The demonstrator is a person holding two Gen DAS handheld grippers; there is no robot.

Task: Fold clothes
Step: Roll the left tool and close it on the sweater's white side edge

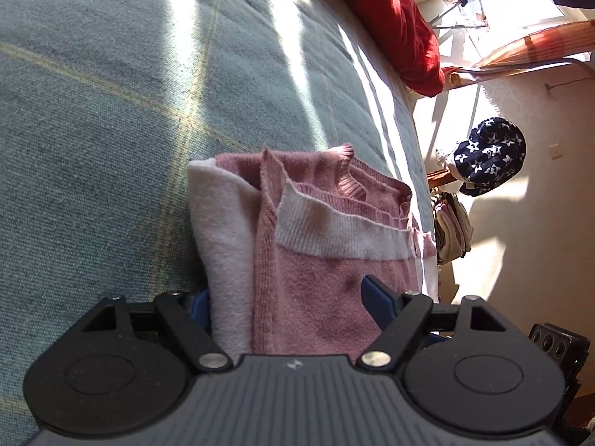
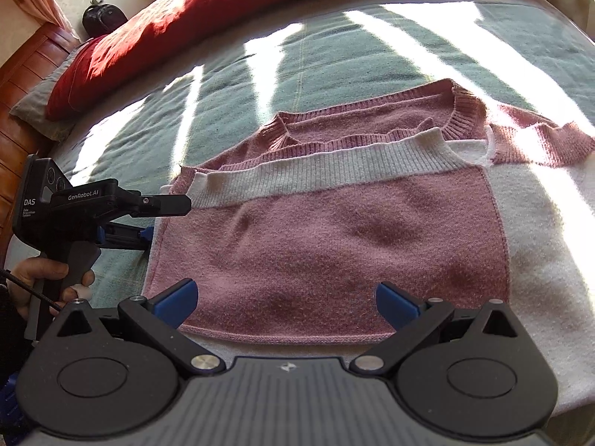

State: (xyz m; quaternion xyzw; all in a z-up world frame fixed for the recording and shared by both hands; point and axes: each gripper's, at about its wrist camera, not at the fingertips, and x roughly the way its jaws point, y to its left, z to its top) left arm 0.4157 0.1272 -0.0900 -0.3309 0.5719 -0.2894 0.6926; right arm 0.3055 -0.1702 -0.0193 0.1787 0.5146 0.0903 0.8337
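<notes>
hidden: left gripper (image 1: 288,301) fingertips under sweater (image 1: 319,260) | right sleeve cut off

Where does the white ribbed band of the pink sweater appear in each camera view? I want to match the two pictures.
Left wrist view: the white ribbed band crosses the centre-right, running down toward the right, just beyond the left hand-held gripper.
Right wrist view: the band runs across the middle, above the pink panel.
Shared landmark: the red pillow at the far edge of the green blanket.
</notes>
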